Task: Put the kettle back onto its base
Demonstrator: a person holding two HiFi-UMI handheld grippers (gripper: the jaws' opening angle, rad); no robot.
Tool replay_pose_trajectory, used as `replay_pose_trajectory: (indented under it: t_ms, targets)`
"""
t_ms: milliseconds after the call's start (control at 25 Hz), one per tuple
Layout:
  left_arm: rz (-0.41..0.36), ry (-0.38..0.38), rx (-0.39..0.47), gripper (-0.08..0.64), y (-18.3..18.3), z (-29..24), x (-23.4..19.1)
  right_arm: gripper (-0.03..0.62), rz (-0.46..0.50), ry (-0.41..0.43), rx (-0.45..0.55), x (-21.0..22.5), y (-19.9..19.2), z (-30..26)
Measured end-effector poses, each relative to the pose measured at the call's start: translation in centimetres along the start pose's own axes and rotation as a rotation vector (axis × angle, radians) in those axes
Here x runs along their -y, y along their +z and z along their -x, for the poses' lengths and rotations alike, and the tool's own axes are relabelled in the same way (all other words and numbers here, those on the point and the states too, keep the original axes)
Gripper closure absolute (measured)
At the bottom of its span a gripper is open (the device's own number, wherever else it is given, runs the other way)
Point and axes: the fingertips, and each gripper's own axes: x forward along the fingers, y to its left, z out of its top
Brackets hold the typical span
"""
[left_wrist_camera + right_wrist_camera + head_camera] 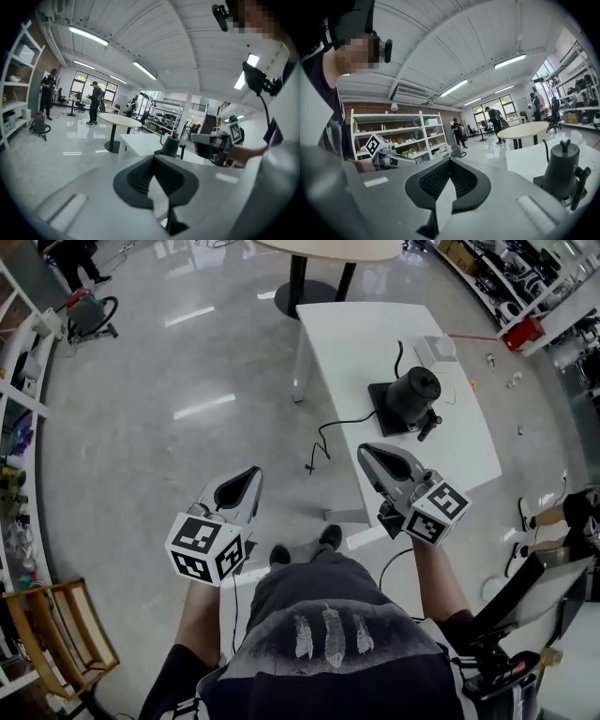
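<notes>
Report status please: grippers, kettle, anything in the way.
Left gripper shut, empty. Right gripper shut, empty. Kettle upright on its base, on the white table. Path to it clear.

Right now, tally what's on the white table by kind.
Kettle: 1
Base: 1
Cord: 1
Pale flat box: 1
Total: 4
</notes>
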Motion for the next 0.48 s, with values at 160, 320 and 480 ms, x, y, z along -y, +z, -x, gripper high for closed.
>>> replay_pose_trajectory:
  t_ms: [160, 320, 480]
  targets:
    - [0.049, -0.011, 0.021, 0.559, -0.7, 1.2, -1.1, 0.591, 0.022, 0.031, -0.01, -2.4, 0.2, -1.4]
    - [0.068, -0.096, -0.001, 0.56, -2.2, 1.0, -0.2, 0.591, 0.05, 0.017, -0.025, -5.1, -0.3, -1.3]
    - [0.044, -0.184, -0.033, 0.56, -3.4, 0.1, 2.4, 0.591, 0.059, -0.017, -0.042, -6.5, -1.3, 0.5]
